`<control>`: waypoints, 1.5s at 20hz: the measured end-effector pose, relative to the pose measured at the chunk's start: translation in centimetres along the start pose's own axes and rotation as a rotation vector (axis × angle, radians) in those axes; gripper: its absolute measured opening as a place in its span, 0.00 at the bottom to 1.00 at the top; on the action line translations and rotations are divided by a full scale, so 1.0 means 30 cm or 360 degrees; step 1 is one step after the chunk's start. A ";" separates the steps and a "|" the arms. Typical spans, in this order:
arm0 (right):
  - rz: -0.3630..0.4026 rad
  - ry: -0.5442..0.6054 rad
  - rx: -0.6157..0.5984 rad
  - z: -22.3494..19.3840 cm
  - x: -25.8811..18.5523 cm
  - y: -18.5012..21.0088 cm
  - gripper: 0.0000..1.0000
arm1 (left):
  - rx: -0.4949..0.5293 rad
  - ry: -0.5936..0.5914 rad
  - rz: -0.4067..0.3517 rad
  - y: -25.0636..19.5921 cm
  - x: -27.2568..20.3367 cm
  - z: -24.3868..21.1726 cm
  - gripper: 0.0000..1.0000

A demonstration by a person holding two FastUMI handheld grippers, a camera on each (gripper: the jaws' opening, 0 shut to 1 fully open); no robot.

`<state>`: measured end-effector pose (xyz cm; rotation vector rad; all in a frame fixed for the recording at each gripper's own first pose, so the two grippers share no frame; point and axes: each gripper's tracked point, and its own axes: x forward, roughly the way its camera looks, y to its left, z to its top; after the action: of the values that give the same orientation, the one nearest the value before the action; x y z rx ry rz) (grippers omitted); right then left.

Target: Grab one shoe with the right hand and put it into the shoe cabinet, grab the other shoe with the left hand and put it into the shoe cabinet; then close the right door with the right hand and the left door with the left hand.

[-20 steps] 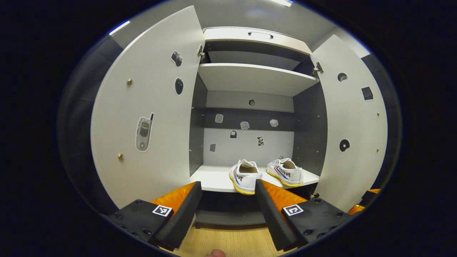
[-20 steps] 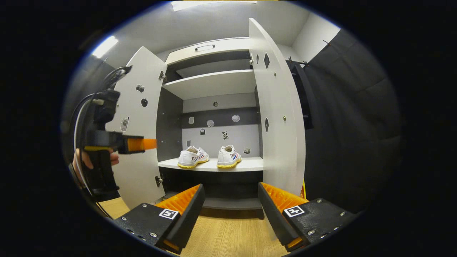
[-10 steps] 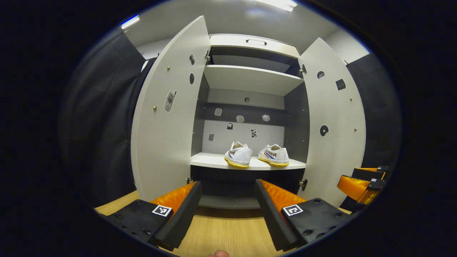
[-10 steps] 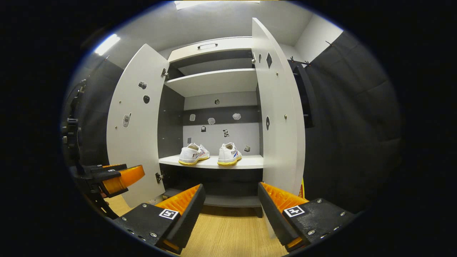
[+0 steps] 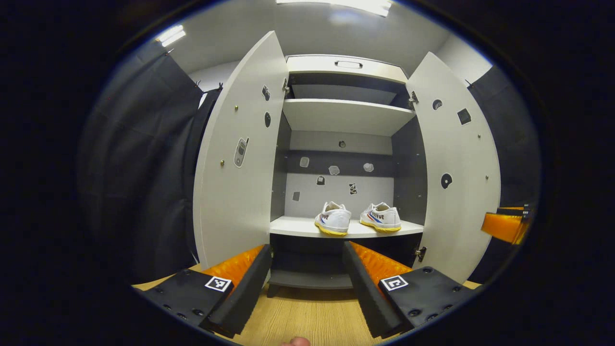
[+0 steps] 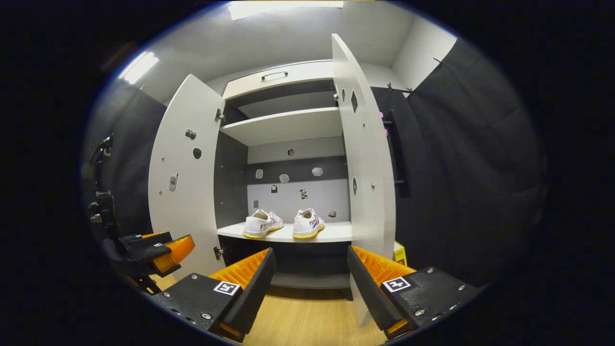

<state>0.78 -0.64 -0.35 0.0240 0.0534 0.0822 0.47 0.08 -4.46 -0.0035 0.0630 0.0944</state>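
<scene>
Both tongs released in front of the open shoe cabinet, both shoes on the lower shelf

The left tongs (image 5: 307,278) stand spread with nothing between the fingers, above the wooden floor (image 5: 307,317); the right tongs (image 6: 311,283) are likewise spread and hold nothing, and they also show at the right edge of the left gripper view (image 5: 504,226); ahead stands the shoe cabinet (image 5: 346,65), its left door (image 5: 240,192) and right door (image 5: 461,192) both swung wide; on the lower shelf (image 5: 293,227) the two white shoes sit side by side, apart from each other, the left shoe (image 5: 333,222) nearer the middle and the right shoe (image 5: 383,219) nearer the right wall; an upper shelf (image 5: 346,115) lies above them; small stickers (image 5: 334,170) dot the back panel.
</scene>
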 end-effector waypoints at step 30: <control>-0.0321 -0.0158 -0.0177 0.473 0.295 -0.612 0.96 | 0.0052 0.0090 -0.0051 -0.062 -0.011 -0.041 0.97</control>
<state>11.86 -18.52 12.86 -0.0885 -0.0482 -0.1179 0.26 -1.80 -5.66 0.0254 0.1212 0.0610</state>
